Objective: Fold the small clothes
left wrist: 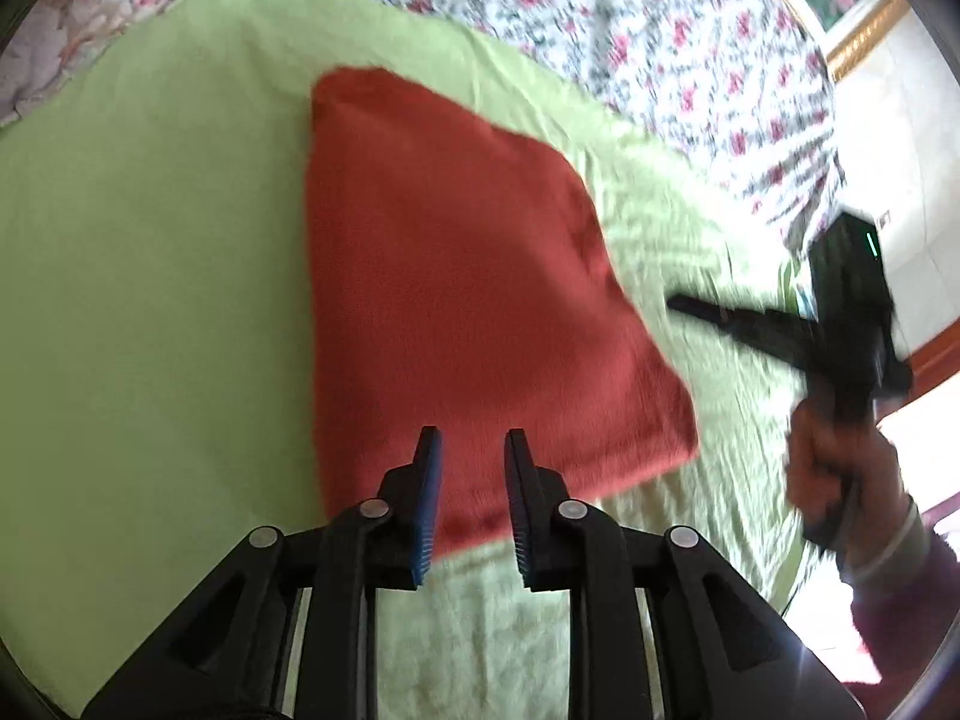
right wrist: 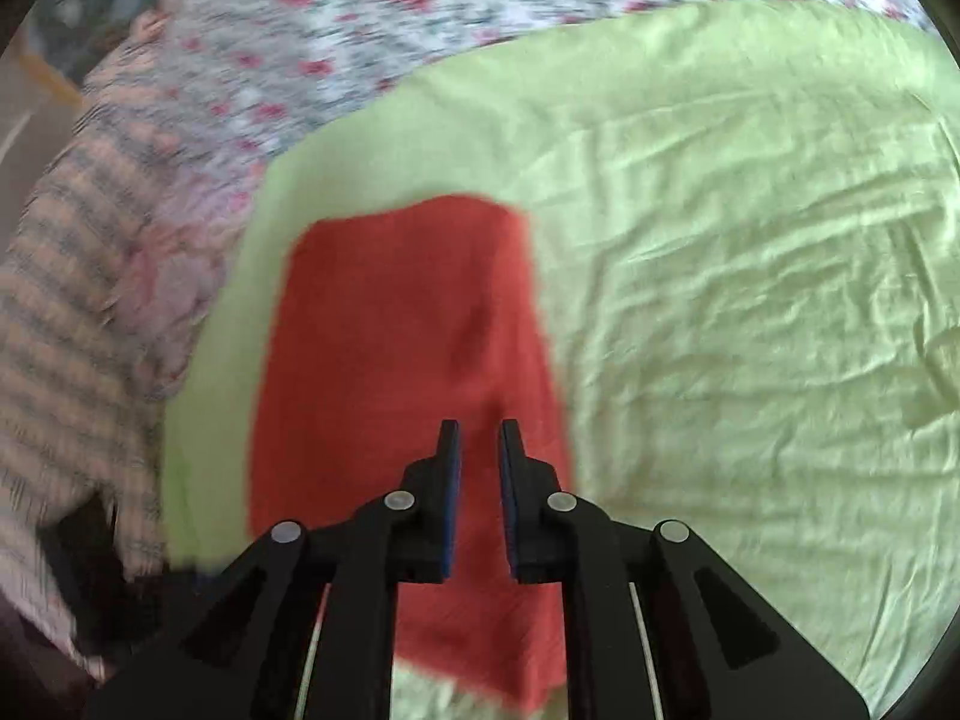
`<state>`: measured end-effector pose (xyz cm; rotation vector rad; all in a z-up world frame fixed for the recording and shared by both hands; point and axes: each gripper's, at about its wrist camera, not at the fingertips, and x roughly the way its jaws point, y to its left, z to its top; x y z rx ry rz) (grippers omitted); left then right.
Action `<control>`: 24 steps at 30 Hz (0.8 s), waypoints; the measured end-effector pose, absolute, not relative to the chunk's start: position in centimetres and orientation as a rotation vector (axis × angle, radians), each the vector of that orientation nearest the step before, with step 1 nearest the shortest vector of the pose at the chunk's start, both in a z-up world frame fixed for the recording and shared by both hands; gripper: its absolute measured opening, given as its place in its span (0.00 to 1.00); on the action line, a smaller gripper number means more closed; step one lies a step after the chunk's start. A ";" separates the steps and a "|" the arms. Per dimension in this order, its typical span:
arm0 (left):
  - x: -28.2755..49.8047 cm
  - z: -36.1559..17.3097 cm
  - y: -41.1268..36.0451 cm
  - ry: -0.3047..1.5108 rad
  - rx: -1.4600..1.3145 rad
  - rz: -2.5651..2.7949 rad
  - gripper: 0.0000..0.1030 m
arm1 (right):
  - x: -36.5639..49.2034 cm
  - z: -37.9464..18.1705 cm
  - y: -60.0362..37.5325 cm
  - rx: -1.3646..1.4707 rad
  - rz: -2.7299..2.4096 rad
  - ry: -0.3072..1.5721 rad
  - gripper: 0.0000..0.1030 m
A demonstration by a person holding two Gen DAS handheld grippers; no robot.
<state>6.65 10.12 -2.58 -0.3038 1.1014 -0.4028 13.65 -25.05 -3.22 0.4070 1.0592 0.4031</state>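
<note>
A red folded cloth (left wrist: 456,300) lies flat on the light green sheet (left wrist: 150,300). My left gripper (left wrist: 473,438) is open and empty, its tips above the cloth's near edge. In the left wrist view my right gripper (left wrist: 684,303) shows at the right, held in a hand, its tips past the cloth's right edge. In the right wrist view the same red cloth (right wrist: 396,348) lies lengthwise on the green sheet (right wrist: 750,300). My right gripper (right wrist: 480,427) is open and empty above the cloth's near part. Both views are blurred by motion.
A white bedspread with red flowers (left wrist: 660,30) lies beyond the green sheet. A striped fabric (right wrist: 66,300) lies at the left of the right wrist view. A gold picture frame (left wrist: 864,30) and wall show at the far right.
</note>
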 end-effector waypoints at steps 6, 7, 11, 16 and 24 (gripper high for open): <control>9.4 -6.2 11.4 1.180 -0.310 -0.343 0.09 | 11.8 -7.2 -22.9 0.266 0.378 1.186 0.07; 9.5 -6.4 11.5 1.178 -0.324 -0.350 0.09 | 11.9 -8.3 -23.4 0.291 0.373 1.195 0.03; 9.2 -6.0 11.2 1.173 -0.292 -0.335 0.09 | 12.3 -9.3 -24.3 0.355 0.351 1.186 0.00; 7.1 -4.6 10.1 1.158 -0.255 -0.385 0.23 | 10.8 -7.5 -23.7 0.315 0.365 1.164 0.03; 4.2 -7.8 9.9 1.225 -0.207 -0.384 0.27 | 6.4 -8.8 -24.0 0.246 0.350 1.195 0.04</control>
